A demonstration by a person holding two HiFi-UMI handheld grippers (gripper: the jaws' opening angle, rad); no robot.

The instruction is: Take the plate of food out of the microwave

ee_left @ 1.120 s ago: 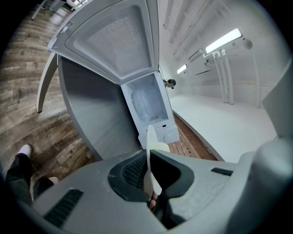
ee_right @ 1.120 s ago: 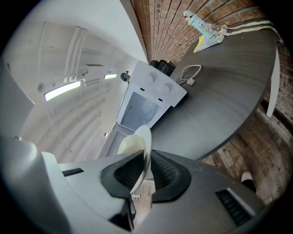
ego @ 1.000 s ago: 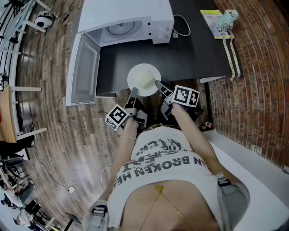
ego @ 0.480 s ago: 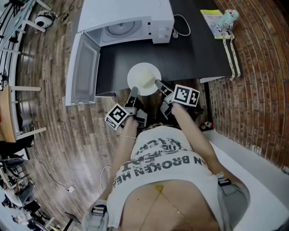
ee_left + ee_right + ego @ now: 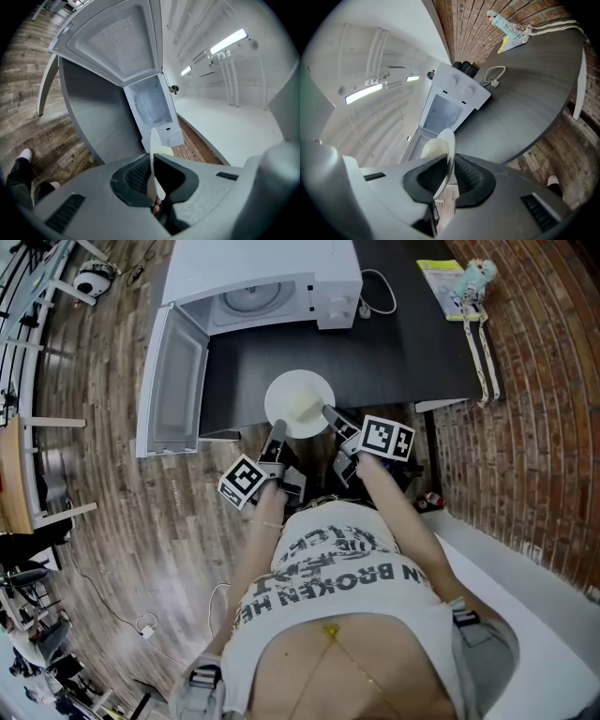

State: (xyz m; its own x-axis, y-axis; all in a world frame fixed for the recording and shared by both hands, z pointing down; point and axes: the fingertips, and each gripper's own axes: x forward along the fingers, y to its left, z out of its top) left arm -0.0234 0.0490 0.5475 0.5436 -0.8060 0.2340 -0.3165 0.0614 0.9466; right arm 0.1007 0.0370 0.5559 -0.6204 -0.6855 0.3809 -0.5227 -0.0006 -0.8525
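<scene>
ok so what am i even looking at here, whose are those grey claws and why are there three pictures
No robot here: a person holds a two-jaw gripper in each hand. The top-down picture comes from a camera on the person's head; the other two from cameras riding on each gripper, looking along its jaws. The left gripper and right gripper each pinch the rim of a white plate of pale food at the near edge of a dark table. Behind stands a white microwave, its door open. A yellow booklet lies at the table's far corner.
</scene>
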